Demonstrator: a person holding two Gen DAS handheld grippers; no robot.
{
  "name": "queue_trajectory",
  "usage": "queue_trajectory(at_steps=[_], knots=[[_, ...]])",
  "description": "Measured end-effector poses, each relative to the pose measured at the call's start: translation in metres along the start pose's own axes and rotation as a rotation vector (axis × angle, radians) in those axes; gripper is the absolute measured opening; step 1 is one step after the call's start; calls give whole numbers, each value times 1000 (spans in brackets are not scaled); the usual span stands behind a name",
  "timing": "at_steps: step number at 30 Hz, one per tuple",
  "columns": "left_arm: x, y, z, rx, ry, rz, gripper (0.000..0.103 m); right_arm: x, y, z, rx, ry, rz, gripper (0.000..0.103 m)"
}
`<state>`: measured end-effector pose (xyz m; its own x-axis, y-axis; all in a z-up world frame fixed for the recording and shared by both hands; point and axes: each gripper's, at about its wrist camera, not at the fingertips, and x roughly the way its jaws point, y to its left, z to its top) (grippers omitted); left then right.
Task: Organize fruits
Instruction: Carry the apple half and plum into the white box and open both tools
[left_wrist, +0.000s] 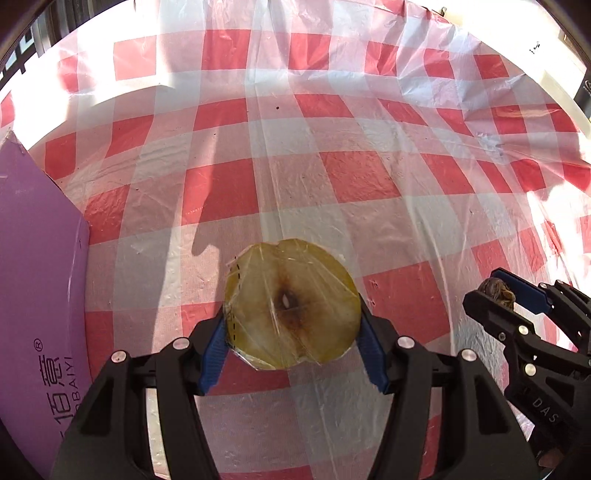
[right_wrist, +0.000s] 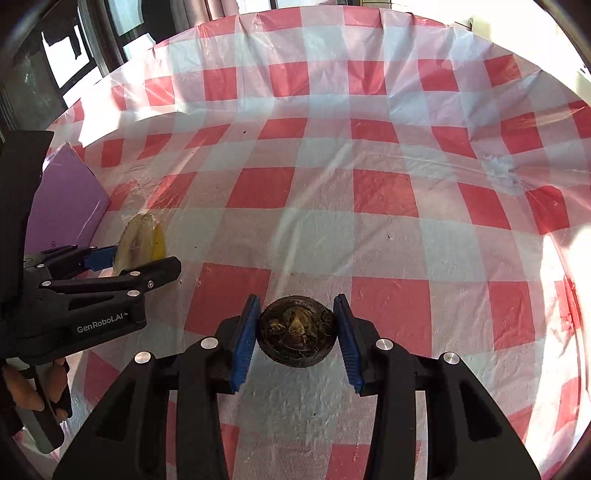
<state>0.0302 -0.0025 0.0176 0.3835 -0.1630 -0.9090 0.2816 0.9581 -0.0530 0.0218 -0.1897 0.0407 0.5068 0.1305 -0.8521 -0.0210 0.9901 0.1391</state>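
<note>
My left gripper (left_wrist: 291, 325) is shut on a halved yellow fruit wrapped in clear film (left_wrist: 291, 304), cut face towards the camera, held above the checked tablecloth. The same fruit half (right_wrist: 142, 242) and left gripper (right_wrist: 122, 264) show at the left of the right wrist view. My right gripper (right_wrist: 295, 332) is shut on a small dark round fruit with a dried brown top (right_wrist: 296, 334), its blue pads (right_wrist: 245, 341) against both sides. In the left wrist view the right gripper (left_wrist: 495, 291) holds that dark fruit (left_wrist: 498, 291) at the right edge.
A purple box (left_wrist: 37, 295) with white lettering stands at the table's left side, also in the right wrist view (right_wrist: 68, 199). The red-and-white checked plastic cloth (right_wrist: 369, 184) covers the table. The far table edge and dark window frames (right_wrist: 55, 66) lie beyond.
</note>
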Motion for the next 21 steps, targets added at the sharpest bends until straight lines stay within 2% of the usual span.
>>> queue_trajectory(at_steps=[6,11,17,21], knots=[[-32,-28,-37,129,27,-111,61,-22,3,-42,96,54,-32,41],[-66,-40,-51,276,-18,-182,61,-31,14,-63,169,84,-42,41],[-102,-31,-53,335,-88,-239,61,-37,26,-63,238,72,-54,41],[-123,-16,-53,340,-138,-251,61,-50,46,-54,224,32,-52,41]])
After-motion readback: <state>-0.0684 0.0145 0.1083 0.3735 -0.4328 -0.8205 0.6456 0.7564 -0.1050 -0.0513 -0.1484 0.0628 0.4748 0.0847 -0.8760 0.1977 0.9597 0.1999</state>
